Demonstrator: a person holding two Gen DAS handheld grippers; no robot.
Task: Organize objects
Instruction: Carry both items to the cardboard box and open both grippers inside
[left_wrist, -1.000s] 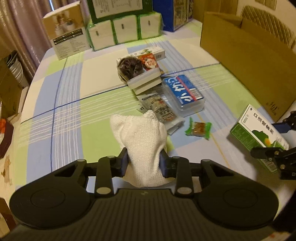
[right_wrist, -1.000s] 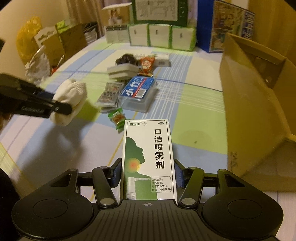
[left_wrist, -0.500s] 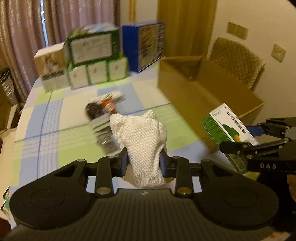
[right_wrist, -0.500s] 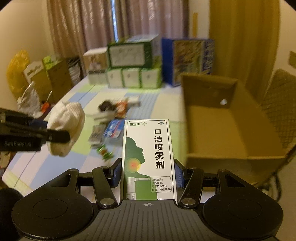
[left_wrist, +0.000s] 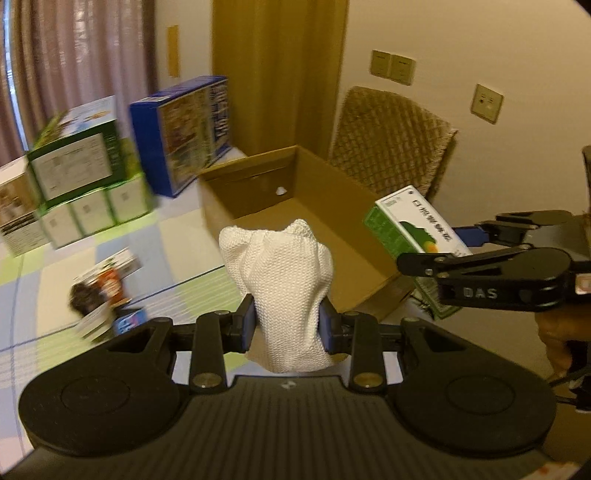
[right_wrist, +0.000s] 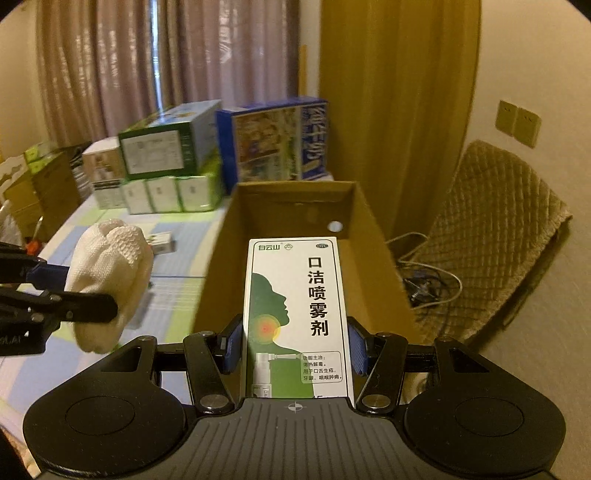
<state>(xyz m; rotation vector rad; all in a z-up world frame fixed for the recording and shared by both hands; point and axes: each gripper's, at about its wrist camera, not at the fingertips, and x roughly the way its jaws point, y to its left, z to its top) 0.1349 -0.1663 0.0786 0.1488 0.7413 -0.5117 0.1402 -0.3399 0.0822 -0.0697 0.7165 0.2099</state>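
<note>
Checked cloth covers the surface (left_wrist: 110, 254), above which both grippers have swung from the clutter toward the open cardboard box (right_wrist: 291, 218), left fingers (left_wrist: 246, 325) pinching a white knitted cloth (left_wrist: 280, 288), right fingers (right_wrist: 232, 345) clamping a throat-spray carton (right_wrist: 297, 317), drop-off likely next.

Left gripper (left_wrist: 286, 328) black, ribbed grey body, two round discs, silver screws, blue pads (left_wrist: 248, 325), right gripper (right_wrist: 295, 345) alike, white letters "DAS" on its side
</note>
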